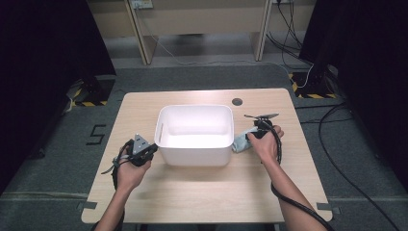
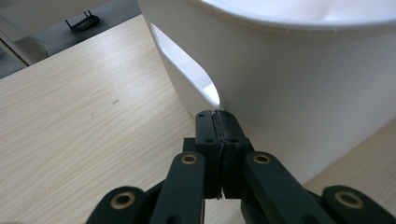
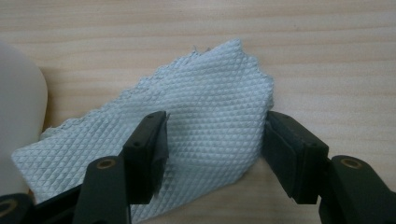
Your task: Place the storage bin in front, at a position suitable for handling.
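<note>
- A white rectangular plastic tub [image 1: 194, 134] with rounded corners is seen standing at the middle of the pale wood-grain counter [image 1: 202, 187]; its inside appears empty in the high view.
- The left gripper [image 1: 144, 153] is held low at the tub's left end, just beside the wall. In the left gripper view its two black jaws are seen pressed together with nothing between them, the tips [image 2: 217, 122] pointing at the tub's outer wall just below the slot-shaped handle cut-out [image 2: 187, 67]. Contact with the wall cannot be confirmed. This placement is judged to serve as a brace against sliding, or as a waiting position near the handle.
- The right gripper [image 1: 250, 138] is held at the tub's right end, over a pale blue-grey cloth with a quilted diamond texture and a pinked edge [image 3: 196, 126]. The cloth is seen lying flat on the counter, just beside the tub, its near corner reaching towards the tub's rounded wall [image 3: 18, 107].
- In the right gripper view the jaws are seen spread wide, one on the cloth's surface, the other at its right edge; nothing is held yet. The straddling stance is judged to be a preparation for pinching the cloth, perhaps for lifting it into the tub.
- No brand or label can be read on the tub, cloth or grippers. The single legible mark is a black figure "5" [image 1: 96, 134] on the grey floor to the left of the counter.
</note>
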Action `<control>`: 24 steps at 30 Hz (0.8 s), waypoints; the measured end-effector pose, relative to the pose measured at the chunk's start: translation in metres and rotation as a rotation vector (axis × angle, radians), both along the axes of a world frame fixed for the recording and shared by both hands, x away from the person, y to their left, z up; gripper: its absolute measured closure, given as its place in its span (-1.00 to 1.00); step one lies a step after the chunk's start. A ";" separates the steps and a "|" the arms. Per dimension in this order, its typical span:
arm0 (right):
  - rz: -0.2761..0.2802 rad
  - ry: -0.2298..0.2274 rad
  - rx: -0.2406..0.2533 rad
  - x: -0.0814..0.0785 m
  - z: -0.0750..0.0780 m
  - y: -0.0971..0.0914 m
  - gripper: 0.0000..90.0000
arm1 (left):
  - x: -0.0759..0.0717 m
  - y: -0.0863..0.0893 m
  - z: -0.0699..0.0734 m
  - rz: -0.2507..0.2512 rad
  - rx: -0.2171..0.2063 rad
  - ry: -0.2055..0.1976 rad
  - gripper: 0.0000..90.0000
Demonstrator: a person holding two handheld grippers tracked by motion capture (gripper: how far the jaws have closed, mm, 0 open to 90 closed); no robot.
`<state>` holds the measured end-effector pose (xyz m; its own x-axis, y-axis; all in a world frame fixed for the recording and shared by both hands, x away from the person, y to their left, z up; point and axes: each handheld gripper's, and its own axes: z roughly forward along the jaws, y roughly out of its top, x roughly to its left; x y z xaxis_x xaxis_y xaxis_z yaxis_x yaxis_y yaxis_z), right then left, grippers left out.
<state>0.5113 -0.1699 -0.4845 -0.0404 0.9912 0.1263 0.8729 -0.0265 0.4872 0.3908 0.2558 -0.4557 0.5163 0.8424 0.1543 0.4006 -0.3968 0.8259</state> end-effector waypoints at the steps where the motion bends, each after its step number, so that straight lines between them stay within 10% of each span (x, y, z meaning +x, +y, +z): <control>1: 0.000 0.000 0.000 0.000 0.000 0.000 -0.09 | 0.000 0.000 0.000 -0.001 0.001 0.001 0.96; 9: 0.047 -0.031 -0.049 -0.002 -0.003 0.003 0.09 | 0.000 -0.001 0.000 0.000 -0.001 -0.002 0.95; 14: 0.113 -0.033 -0.004 -0.002 -0.002 0.004 0.61 | -0.001 -0.003 0.002 -0.003 0.001 -0.006 0.94; 24: 0.104 -0.040 0.037 -0.007 0.005 -0.016 0.79 | -0.002 -0.014 0.003 -0.022 0.006 -0.013 0.91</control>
